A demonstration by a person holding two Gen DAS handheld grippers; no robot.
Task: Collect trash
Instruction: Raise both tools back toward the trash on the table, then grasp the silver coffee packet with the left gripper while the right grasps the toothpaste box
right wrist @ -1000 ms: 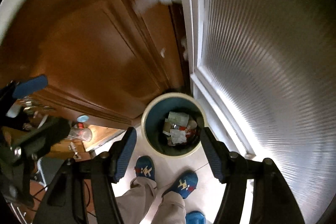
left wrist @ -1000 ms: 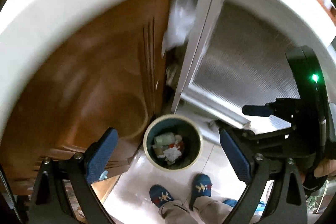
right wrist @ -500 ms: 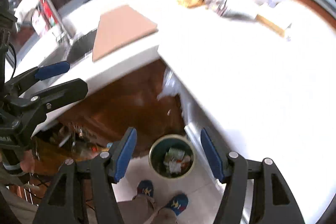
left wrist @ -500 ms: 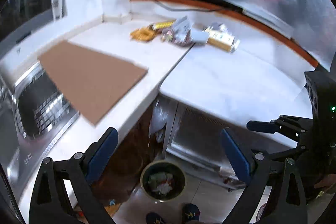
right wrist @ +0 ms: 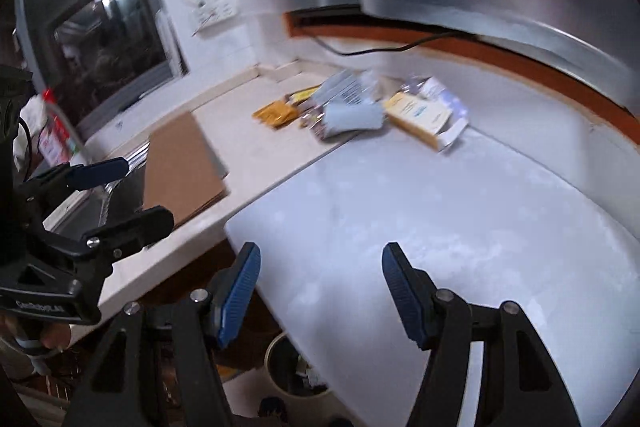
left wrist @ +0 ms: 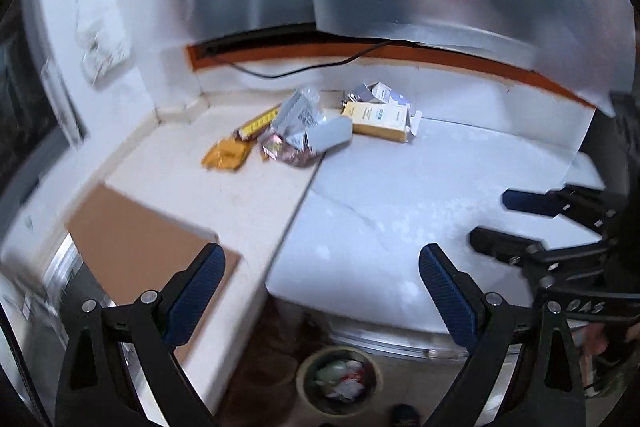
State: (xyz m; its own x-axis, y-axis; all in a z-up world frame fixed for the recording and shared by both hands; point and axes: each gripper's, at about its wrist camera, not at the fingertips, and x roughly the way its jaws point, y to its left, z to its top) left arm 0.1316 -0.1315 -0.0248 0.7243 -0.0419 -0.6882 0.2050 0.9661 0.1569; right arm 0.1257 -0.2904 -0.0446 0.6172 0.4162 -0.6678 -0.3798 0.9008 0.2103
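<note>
1. Left gripper (left wrist: 320,287): the fingers (left wrist: 196,291) stand spread wide with nothing between them. The gripper hangs above the near edge of the surface (left wrist: 400,211).
2. Right gripper (right wrist: 320,291): the fingers (right wrist: 400,291) stand released, wide apart, with nothing between them. The gripper hangs above the near edge of the pale slab of the surface.
3. Each gripper shows in the other's view: the right one at the right edge of the left wrist view, the left one at the left edge of the right wrist view.
4. Trash pile (left wrist: 316,127): it lies at the far side of the surface, near the corner of the wall, well apart from both grippers. It includes a yellow-orange wrapper (left wrist: 226,157) at the left, a grey-blue box (left wrist: 330,138) in the middle and a yellow carton (left wrist: 378,121) with an open flap at the right. The items lie touching or overlapping.
5. Bin (left wrist: 340,379): it stands on the floor below the near edge of the surface. Crumpled waste lies inside it.
6. Brown board (left wrist: 140,251): it lies flat on the left part of the surface, beside a sink (right wrist: 116,195).
7. A black cable (left wrist: 304,69) runs along the far wall above the trash pile.
</note>
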